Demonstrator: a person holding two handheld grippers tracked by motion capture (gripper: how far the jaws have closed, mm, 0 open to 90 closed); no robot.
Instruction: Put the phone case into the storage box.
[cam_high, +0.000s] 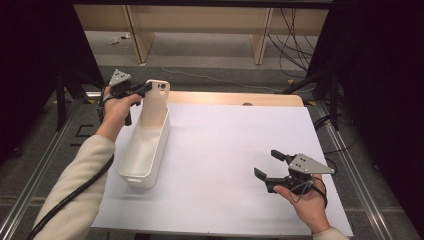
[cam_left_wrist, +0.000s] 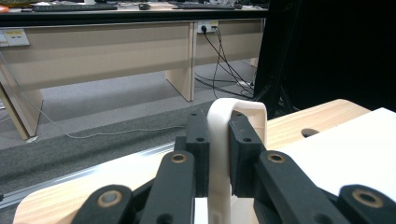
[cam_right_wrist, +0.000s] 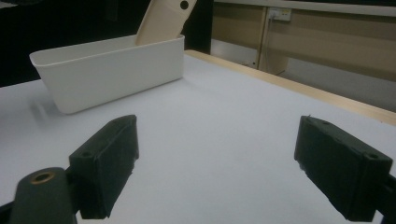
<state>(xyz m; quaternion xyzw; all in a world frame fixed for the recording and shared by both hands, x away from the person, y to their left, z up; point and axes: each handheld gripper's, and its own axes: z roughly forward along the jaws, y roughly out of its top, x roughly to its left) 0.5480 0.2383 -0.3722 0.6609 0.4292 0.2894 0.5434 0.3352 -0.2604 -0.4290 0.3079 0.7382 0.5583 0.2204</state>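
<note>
So from the high view, the left gripper (cam_high: 148, 88) is up near the far left corner of the bench (cam_high: 240, 150), pinching the top of a flat, cream-coloured plastic phone case with a round camera hole (cam_high: 155, 102). The case stands nearly upright with its lower end down inside the far end of a long white plastic bin (cam_high: 145, 147). That bin sits along the left side of the bench's white top, running from the far edge toward the near one. The right gripper (cam_high: 269, 165) is way over by the near right corner, well apart from the bin, with its jaws spread wide and nothing between them.

Left gripper view: the two black jaws are pressed onto the cream case (cam_left_wrist: 219, 154) from both sides, and you see the case edge-on, its rounded top sticking up past the pads. A strip of the wooden bench edge and the white top show behind it on the right.

Right gripper view: both black pads are far apart, hovering low over the bare white top. Across the bench the white bin (cam_right_wrist: 112, 77) sits side-on, and the cream case (cam_right_wrist: 163, 21) pokes out of its right end, leaning to the right, camera hole near the top.
</note>
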